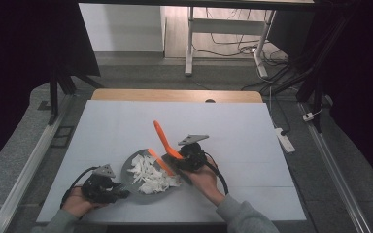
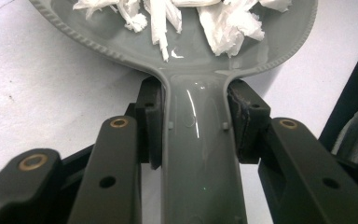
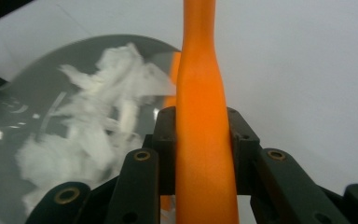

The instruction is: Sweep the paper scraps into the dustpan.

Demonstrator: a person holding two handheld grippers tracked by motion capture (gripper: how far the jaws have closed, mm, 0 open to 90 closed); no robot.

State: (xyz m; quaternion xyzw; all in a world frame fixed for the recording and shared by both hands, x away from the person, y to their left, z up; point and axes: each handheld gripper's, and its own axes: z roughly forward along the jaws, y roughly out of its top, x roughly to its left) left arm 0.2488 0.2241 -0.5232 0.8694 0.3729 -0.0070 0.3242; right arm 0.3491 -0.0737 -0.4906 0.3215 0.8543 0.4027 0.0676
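A white table (image 1: 126, 126) stands on grey floor. On it, the left claw (image 2: 193, 126) clamps the grey pan (image 1: 132, 165)'s handle; the right claw (image 3: 200, 140) grips an orange spatula (image 1: 164, 140) at the pan's rim.

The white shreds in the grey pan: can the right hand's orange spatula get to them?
Probably yes. The right hand-held gripper holds the orange spatula with its blade already in the grey pan beside the white shreds; nothing blocks it.

You are working in what is looking like a lab or recording room rather than a kitchen. A white sheet (image 1: 126, 126) is covering the wooden table (image 1: 175, 95), metal rails (image 1: 29, 160) are running along both sides, cables (image 1: 233, 46) are trailing over the grey floor (image 1: 141, 73), a power strip (image 1: 285, 140) is lying beside you, and dark curtains (image 1: 19, 48) are hanging around.
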